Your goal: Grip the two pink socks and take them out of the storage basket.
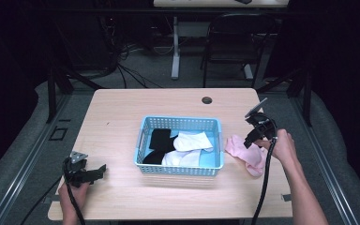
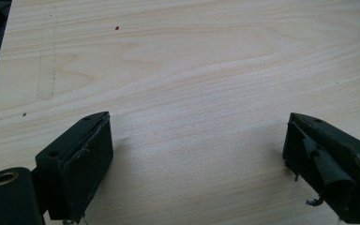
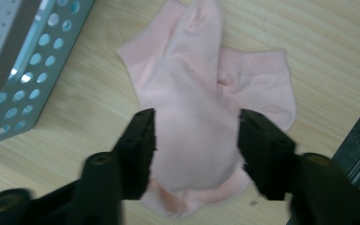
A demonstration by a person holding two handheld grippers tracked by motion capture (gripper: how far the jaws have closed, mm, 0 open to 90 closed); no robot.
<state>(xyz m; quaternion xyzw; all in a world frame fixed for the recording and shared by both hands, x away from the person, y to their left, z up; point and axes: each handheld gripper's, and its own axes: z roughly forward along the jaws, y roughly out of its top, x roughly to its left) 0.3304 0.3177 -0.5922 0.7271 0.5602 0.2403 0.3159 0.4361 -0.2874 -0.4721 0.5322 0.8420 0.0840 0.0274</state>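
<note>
Right gripper (image 3: 194,150) spread wide, straddling the pink socks (image 3: 201,93) running lengthwise toward frame top; left gripper (image 2: 194,159) likewise parted, over bare table (image 2: 192,70).

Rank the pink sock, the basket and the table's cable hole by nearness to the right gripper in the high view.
From the right gripper:
1. Pink sock, on the table right under its open jaws.
2. Basket, to its left, mid-table.
3. Cable hole, at the table's far edge.
</note>
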